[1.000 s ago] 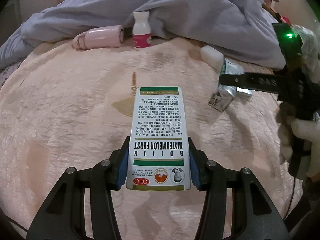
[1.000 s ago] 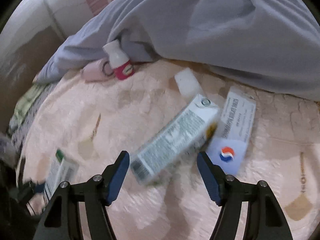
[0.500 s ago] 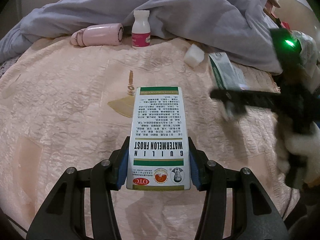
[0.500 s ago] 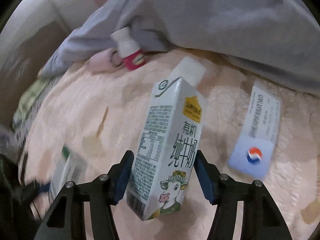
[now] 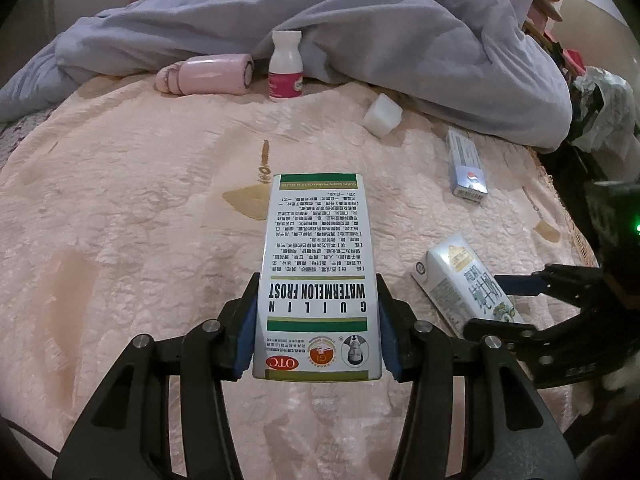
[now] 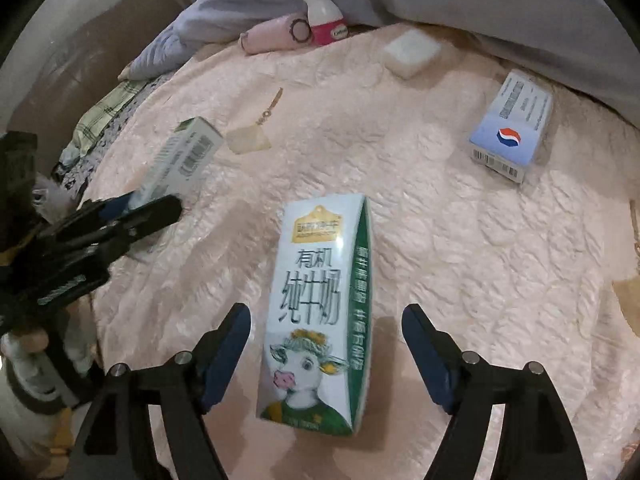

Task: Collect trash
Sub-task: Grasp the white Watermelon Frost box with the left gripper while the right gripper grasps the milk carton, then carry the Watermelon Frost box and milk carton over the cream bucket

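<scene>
Two grippers work over a pink bedspread (image 5: 120,184). The left gripper (image 5: 316,332) is clamped on a white medicine box (image 5: 318,280), its blue pads pressed flat to both long sides, holding the box above the bedspread. The right gripper (image 6: 326,356) has just been opening: its jaws stand wide, and a milk carton (image 6: 320,320) lies between them on the bedspread with a clear gap on each side, touched by neither pad. In the left wrist view the carton (image 5: 460,280) sits just right of the medicine box. Farther off to the right lies a blue-and-white box (image 6: 512,128). A white block (image 5: 382,114) rests near the grey duvet (image 5: 360,20). At the far edge, a pink flask (image 5: 208,74) lies on its side beside an upright white bottle (image 5: 285,66).
</scene>
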{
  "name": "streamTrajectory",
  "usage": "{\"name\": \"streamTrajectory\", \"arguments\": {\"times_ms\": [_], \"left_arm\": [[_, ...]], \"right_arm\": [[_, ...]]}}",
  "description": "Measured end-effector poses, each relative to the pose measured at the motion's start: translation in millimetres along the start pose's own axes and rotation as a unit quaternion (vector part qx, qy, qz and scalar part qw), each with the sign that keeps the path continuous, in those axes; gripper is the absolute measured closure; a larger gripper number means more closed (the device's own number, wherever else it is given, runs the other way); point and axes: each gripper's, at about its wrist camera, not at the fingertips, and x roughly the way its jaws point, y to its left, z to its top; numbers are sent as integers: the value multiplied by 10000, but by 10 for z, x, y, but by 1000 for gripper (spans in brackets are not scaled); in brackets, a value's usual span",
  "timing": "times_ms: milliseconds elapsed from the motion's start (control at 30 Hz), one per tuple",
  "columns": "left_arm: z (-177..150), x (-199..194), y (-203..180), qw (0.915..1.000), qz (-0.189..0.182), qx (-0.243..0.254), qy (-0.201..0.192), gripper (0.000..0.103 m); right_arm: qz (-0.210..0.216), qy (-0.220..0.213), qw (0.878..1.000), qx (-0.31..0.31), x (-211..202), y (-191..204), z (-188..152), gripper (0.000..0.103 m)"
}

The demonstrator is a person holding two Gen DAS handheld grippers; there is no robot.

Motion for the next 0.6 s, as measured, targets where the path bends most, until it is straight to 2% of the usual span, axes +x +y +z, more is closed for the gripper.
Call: {"name": "streamTrajectory", "arguments": {"times_ms": [100,167,200,367,600], "left_arm": [[-13,-39,-9,9999,95,-37,-16,54],[-35,-64,-53,9999,131,-27,-29,54],[-40,-73,-85,9999,147,-3,-33,54],[-58,-129,-353,9996,109,221,-124,54],[-38,-217,-831,9985,-103,464,-286,54]], "right_arm": [[-194,-27,9998,-44,114,83,-4,27],[-505,-126,9985,-143,186,142,10,48],[-636,-180,9976,-206,182,160,-16,53],[-746,-535,9954,-263,-173,158,-207,53],[-908,-1061,9902,93,-853,-38,-514,53]]}}
